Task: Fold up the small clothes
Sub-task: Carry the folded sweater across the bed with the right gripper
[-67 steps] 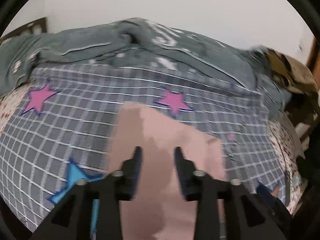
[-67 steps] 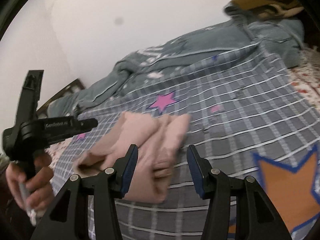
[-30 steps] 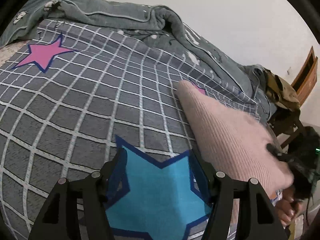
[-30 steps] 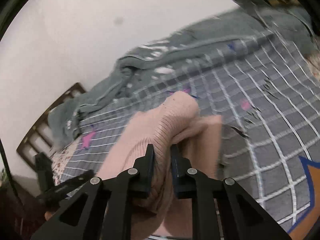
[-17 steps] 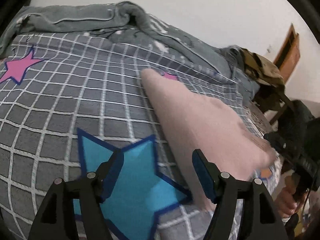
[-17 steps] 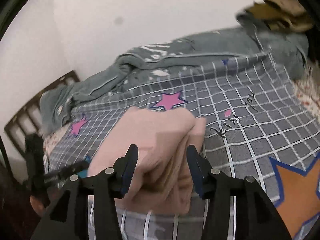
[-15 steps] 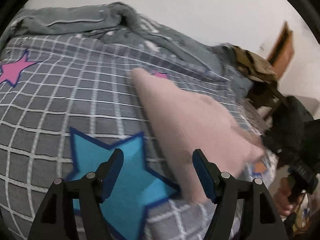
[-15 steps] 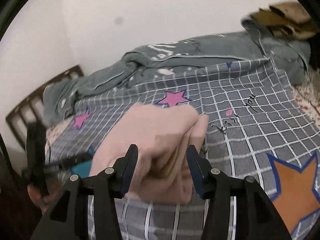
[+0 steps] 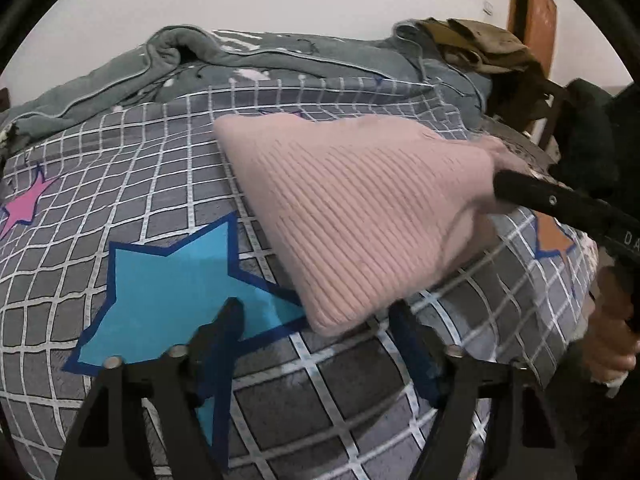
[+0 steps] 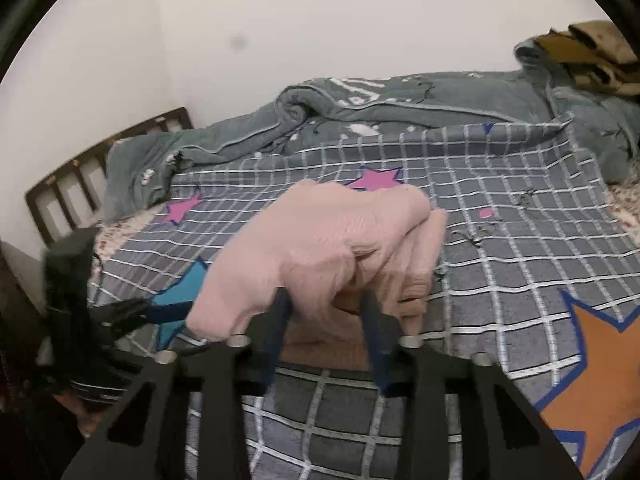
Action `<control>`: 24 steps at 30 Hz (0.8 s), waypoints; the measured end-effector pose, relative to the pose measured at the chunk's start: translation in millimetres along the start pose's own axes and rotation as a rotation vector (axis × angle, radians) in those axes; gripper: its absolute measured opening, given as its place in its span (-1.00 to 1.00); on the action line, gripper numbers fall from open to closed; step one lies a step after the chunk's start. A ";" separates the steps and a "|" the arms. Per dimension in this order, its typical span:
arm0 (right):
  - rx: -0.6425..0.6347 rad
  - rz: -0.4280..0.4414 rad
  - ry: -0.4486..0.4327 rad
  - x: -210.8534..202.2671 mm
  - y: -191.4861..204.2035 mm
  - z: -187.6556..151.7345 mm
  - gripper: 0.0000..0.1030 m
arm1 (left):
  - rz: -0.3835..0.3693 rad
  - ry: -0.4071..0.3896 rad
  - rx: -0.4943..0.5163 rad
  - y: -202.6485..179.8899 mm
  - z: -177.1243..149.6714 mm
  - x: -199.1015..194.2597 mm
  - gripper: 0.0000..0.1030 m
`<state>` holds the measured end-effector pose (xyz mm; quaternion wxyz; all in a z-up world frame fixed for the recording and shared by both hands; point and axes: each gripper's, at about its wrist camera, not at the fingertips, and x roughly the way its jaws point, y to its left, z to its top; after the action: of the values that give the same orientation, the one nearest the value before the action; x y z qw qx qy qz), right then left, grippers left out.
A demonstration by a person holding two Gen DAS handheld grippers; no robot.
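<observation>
Right now, from the left wrist camera, the pink sweater (image 9: 360,216) lies folded on the bed (image 9: 120,184), its long axis running from the far middle of the checked cover down toward the near right. The left hand-held gripper (image 9: 316,320) has its jaws spread wide with nothing between them, and the sweater's near corner sits just ahead of the gap, a little to the right of centre. At the sweater's far right end the right hand-held gripper (image 9: 500,184) reaches in and touches the knit.

From the right wrist camera, that right hand-held gripper (image 10: 324,300) has its jaws apart, straddling a bunched fold of the sweater (image 10: 320,248) without clamping it, as far as I can tell. The bundle stretches away and to the left from here, toward the left hand-held gripper (image 10: 172,310), so I'd say the right one is nearer the cloth. A grey blanket (image 10: 400,108) is heaped behind.
</observation>
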<state>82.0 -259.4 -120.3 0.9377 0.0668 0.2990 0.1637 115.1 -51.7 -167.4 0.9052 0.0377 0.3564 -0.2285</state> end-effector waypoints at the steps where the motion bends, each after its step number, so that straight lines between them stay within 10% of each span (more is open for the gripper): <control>1: -0.005 0.005 0.002 1.3 0.8 0.1 -0.78 | -0.016 -0.006 -0.013 1.8 1.2 -1.5 -0.11; 3: -0.024 -0.013 -0.021 -1.9 3.1 -0.2 -0.87 | -0.098 -0.011 -0.035 5.8 4.5 -4.4 -0.70; 6: 0.028 0.009 -0.133 -29.1 -9.7 -2.0 -0.89 | -0.104 -0.068 -0.034 5.2 6.3 -11.2 -0.72; 10: 0.088 -0.031 -0.052 -16.0 -35.0 -15.9 -0.89 | -0.112 -0.017 -0.028 2.1 3.8 -4.1 -0.70; 16: 0.035 -0.052 0.042 0.3 -22.2 -16.2 -0.79 | -0.125 0.062 -0.041 9.4 3.0 1.9 -0.44; 19: 0.041 -0.005 -0.009 -10.1 -18.4 0.9 -0.25 | -0.153 0.052 -0.054 21.1 2.3 -6.9 -0.40; 24: 0.063 -0.050 -0.024 4.8 -20.2 29.8 -0.10 | -0.172 0.016 -0.094 40.3 -0.6 -17.5 0.41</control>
<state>108.5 -277.5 -103.2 0.9425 0.0908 0.2940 0.1302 121.2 -8.8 -160.1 0.8801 -0.0337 0.3756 -0.2884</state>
